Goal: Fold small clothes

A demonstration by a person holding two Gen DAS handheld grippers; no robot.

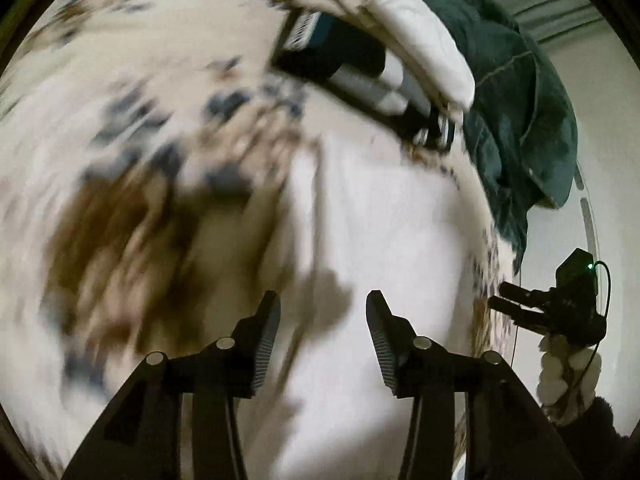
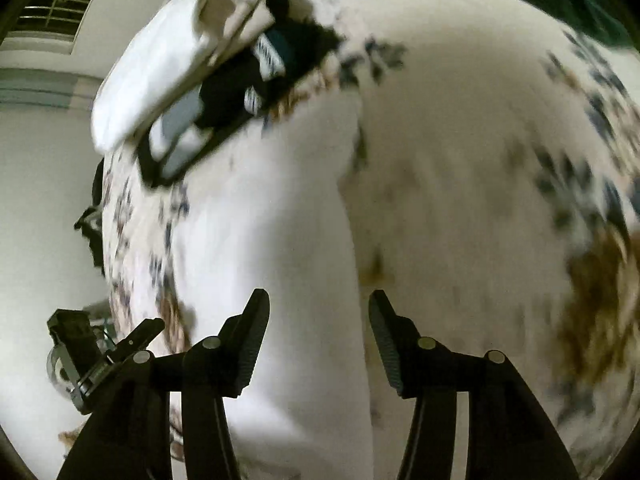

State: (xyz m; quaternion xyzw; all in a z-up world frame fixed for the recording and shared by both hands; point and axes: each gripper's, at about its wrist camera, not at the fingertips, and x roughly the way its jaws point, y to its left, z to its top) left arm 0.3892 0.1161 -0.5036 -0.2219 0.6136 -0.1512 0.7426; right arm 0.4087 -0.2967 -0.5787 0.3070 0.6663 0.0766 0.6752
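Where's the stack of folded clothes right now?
The folded stack lies at the bed's far end: upper right in the left wrist view, upper left in the right, beside the white pillow.

Left gripper (image 1: 322,314): jaws spread wide, ribbed pads facing each other, nothing between them. Poised over white garment (image 1: 380,216), apparently clear of it; view heavily motion-blurred.

Right gripper (image 2: 318,312): jaws likewise spread, nothing clamped. Also above white garment, contact not discernible through blur.

In left wrist view, right gripper appears beyond garment's right edge, fingers pointing toward it. In right wrist view, left gripper shows beyond garment's left edge, low in frame, partly hidden behind near finger.
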